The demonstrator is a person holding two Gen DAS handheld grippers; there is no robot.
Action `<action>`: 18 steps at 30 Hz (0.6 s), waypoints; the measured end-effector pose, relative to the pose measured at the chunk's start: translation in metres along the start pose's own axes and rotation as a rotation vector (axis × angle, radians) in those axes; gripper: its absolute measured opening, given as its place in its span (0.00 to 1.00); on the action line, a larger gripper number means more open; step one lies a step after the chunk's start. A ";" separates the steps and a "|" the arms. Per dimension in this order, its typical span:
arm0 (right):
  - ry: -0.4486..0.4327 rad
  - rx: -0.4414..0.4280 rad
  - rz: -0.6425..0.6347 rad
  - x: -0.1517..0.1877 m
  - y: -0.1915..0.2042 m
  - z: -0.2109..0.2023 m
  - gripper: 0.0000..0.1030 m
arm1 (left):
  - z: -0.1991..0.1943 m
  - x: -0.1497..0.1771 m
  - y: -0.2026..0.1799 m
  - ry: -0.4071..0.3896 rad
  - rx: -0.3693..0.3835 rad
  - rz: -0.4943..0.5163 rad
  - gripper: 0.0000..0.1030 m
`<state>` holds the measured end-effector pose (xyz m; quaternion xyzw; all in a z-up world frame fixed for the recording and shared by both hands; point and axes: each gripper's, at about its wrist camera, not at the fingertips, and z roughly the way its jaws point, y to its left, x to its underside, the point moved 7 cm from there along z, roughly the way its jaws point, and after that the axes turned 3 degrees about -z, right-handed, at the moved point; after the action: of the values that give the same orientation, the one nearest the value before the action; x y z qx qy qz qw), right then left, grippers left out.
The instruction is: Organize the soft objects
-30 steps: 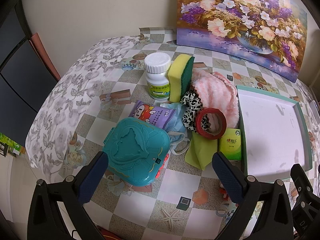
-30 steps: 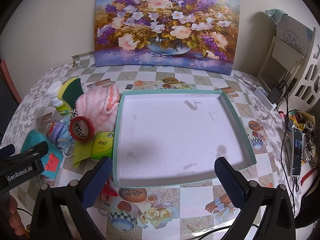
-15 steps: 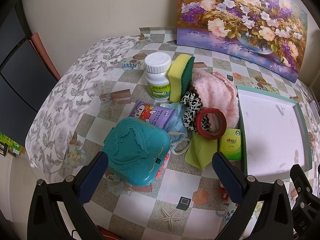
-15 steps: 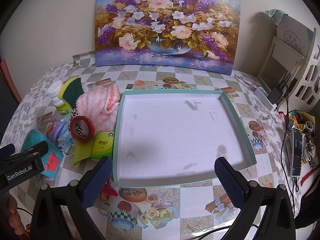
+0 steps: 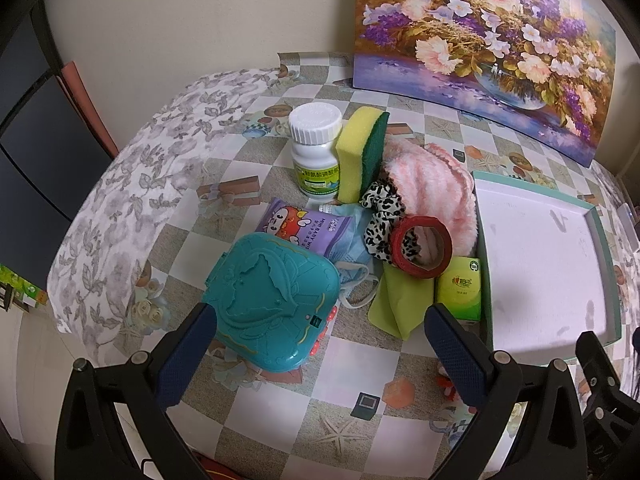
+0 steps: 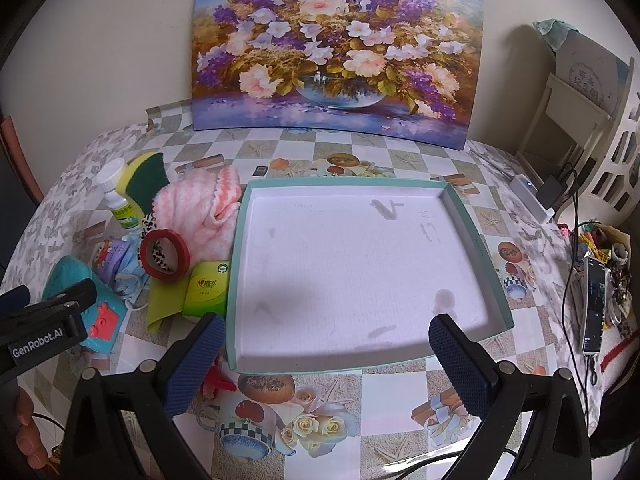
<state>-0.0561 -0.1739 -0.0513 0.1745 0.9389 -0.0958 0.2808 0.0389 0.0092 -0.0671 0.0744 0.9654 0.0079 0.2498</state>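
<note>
1. Bench [image 6: 400,392] under a checkered cloth carries everything; its left edge drops off under a grey leaf-print drape, and a flower painting [image 6: 332,52] leans on the wall along the far edge.
2. Tray [image 6: 494,292], teal-rimmed with a white floor, fills the middle of the right wrist view and holds nothing, so its whole floor is open room. Its near rim lies just beyond the right gripper [image 6: 326,364], whose fingers stand wide apart over bare cloth, holding nothing.
3. Teal plastic case [image 5: 272,296] sits nearest the left gripper [image 5: 320,356], just past the left finger. This gripper is also spread wide and empty, with open cloth between its fingers.
4. Pink fluffy cloth [image 5: 436,188] lies against the tray's left wall, at the far side of the pile and well beyond the left gripper.
5. Yellow-green sponge [image 5: 360,152] stands on edge, touching the white pill bottle [image 5: 316,148] on its left.
6. Lime cloth [image 5: 400,296] lies flat ahead of the left gripper, between its fingers in view, partly under the red tape roll [image 5: 422,248].
7. Leopard scrunchie [image 5: 380,216] rests against the pink cloth, partly behind the tape roll.
8. Blue face mask [image 5: 352,248] and purple wipes pack [image 5: 304,224] lie tucked behind the teal case.
9. Green tissue pack [image 5: 460,288] touches the tray's left wall.
</note>
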 end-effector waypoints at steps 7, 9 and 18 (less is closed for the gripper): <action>0.018 -0.082 -0.028 -0.010 0.016 0.005 1.00 | 0.000 -0.019 0.012 0.020 0.050 -0.029 1.00; 0.020 -0.117 -0.029 -0.016 0.022 0.006 1.00 | 0.002 -0.028 0.016 0.030 0.077 -0.034 1.00; 0.112 -0.272 -0.050 -0.039 0.069 0.035 1.00 | 0.036 -0.057 0.023 0.196 0.180 -0.049 1.00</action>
<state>0.0178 -0.1309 -0.0642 0.1166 0.9614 0.0352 0.2466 0.1088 0.0231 -0.0694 0.0717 0.9835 -0.0776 0.1465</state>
